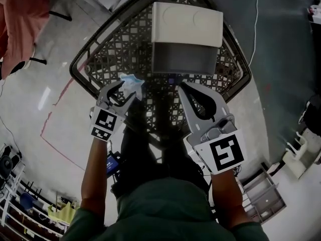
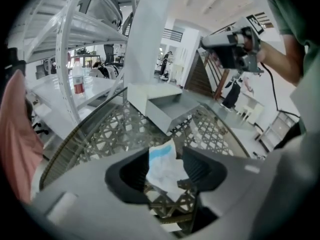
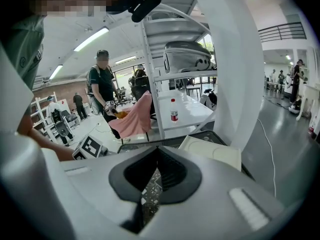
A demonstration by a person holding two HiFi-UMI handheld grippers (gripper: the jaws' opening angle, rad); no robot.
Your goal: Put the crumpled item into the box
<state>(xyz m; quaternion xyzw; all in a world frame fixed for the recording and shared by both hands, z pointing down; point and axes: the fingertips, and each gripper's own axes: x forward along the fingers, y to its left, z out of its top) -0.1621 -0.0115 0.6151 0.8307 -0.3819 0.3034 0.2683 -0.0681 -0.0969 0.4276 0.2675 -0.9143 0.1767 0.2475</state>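
Note:
A crumpled white and blue item sits low over the lattice tabletop, in front of the box. My left gripper is open around it, with a gap showing beside the left pad. The grey box stands on the table with its white lid raised, just beyond both grippers. My right gripper hangs before the box's front wall, its tips together and nothing held.
The round table has a dark raised rim. A pink cloth hangs at the left. A white rack post stands behind the box, and a water bottle sits on a far table. A person stands in the background.

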